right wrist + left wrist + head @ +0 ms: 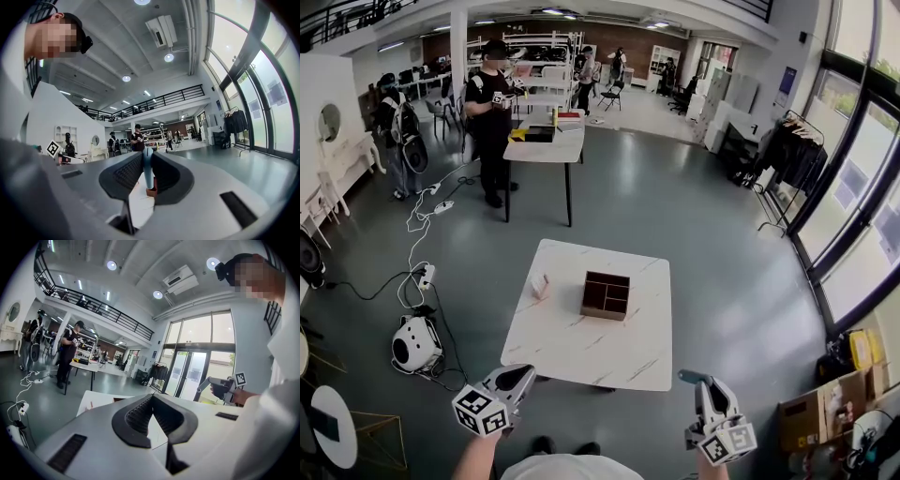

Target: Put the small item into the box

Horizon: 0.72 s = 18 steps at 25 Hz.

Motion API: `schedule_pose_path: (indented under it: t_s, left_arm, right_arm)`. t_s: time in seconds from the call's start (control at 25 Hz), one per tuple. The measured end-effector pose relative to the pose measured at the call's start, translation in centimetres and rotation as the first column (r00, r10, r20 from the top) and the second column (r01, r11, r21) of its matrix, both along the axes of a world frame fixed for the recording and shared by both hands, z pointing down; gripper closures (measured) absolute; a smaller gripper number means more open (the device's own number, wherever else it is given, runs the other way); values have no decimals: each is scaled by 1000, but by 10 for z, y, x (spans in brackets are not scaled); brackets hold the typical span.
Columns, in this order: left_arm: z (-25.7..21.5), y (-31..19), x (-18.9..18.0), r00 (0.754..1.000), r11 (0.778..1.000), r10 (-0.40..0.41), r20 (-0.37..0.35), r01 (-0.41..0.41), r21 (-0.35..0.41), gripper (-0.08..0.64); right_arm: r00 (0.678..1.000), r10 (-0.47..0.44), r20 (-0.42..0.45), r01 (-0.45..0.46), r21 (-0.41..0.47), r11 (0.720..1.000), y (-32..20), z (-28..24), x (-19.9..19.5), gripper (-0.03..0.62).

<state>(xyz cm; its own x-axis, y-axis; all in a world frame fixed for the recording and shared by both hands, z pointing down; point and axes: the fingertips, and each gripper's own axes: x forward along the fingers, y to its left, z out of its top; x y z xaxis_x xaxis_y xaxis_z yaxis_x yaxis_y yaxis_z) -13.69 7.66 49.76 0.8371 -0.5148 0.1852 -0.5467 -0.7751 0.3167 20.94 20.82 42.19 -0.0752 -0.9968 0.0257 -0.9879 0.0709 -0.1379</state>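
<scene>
A brown box [606, 295] with compartments sits on the white table [581, 349], right of its middle. A small pink item [541, 285] lies on the table to the box's left. Both grippers hang below the table's near edge, well short of these things. My left gripper [528, 370] [152, 397] has its jaws together at the tips with nothing between them. My right gripper [692, 378] [146, 153] is shut on a thin light-blue strip [147, 171] that stands upright between its pads. Past the strip, the right gripper view shows the box [151, 191].
A second table [546, 148] stands farther back with a person [494, 122] beside it. Cables and a power strip [427, 274] trail over the floor at left, near a white round device [415, 345]. Cardboard boxes [825, 405] sit at the lower right. A clothes rack [792, 150] stands by the windows.
</scene>
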Motion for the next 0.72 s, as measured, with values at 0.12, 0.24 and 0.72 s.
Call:
schedule_pose_path:
  t_s: [0.12, 0.24, 0.72]
  left_arm:
    - [2, 4, 6, 1000, 1000, -4, 4, 4, -2, 546]
    - [3, 11, 15, 1000, 1000, -5, 10, 5, -5, 546]
    - [16, 38, 49, 999, 999, -32, 42, 33, -15, 546]
  right_arm:
    - [1000, -12, -5, 12, 1, 1000, 1, 1, 6, 511]
    - [999, -28, -17, 28, -15, 999, 2, 5, 12, 511]
    - [991, -129, -19, 128, -30, 991, -6, 21, 31, 511]
